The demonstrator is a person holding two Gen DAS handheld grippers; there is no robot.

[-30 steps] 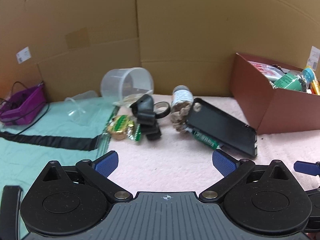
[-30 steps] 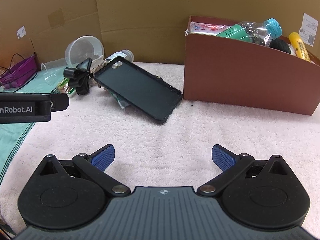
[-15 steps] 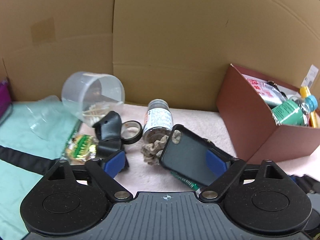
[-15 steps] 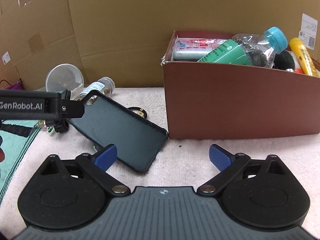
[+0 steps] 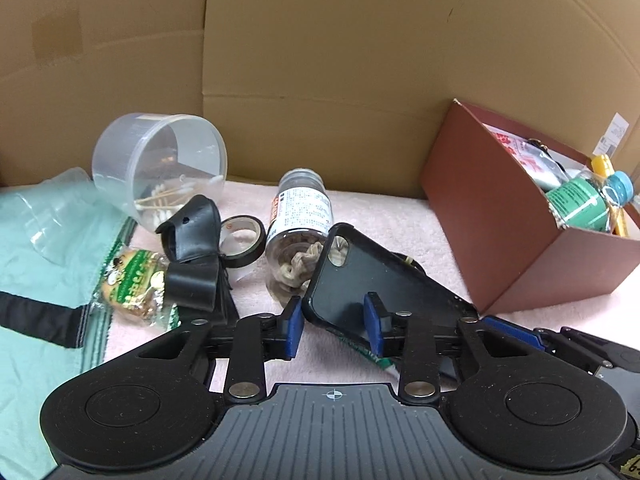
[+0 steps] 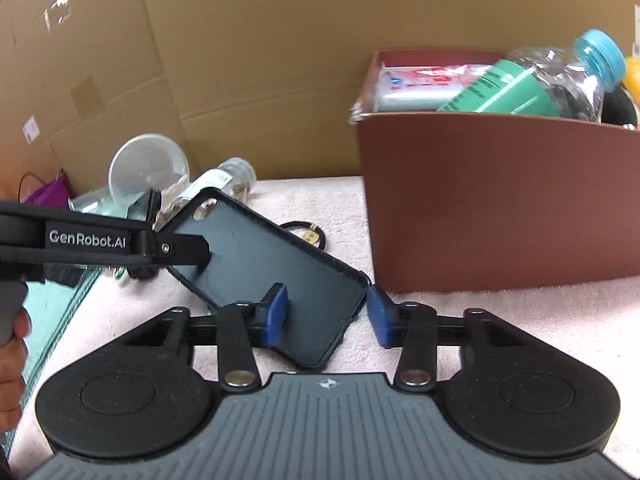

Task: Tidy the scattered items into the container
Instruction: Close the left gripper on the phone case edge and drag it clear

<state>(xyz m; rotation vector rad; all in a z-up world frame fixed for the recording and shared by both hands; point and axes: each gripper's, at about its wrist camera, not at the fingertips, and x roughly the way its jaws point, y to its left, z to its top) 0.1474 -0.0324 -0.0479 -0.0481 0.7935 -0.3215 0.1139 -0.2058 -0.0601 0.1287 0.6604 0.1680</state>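
A black phone case [image 5: 384, 280] leans tilted on the pink mat, its camera end propped on a glass bottle [image 5: 300, 216]. My left gripper [image 5: 333, 326] is closing on the case's near left edge: one pad sits against the outer rim, the other lies on the inner face. In the right wrist view the case [image 6: 260, 268] has its near corner between the closing jaws of my right gripper [image 6: 327, 314], whose right pad is at the corner. The left gripper's finger [image 6: 188, 246] shows at the case's far left edge. The brown box [image 6: 480, 200] stands right of it, holding several items.
Left of the case lie a tipped clear tub of cotton swabs [image 5: 160, 164], a tape roll [image 5: 242, 240], a black bow [image 5: 192, 256], a snack packet [image 5: 132, 280] and a teal cloth [image 5: 40, 280]. A hair tie [image 6: 304, 232] lies behind the case. Cardboard walls the back. A hand [image 6: 10, 360] is at the left.
Both grippers moved forward to the phone case and their jaws went from wide open to narrow around it. The case now fills the space between each pair of pads.
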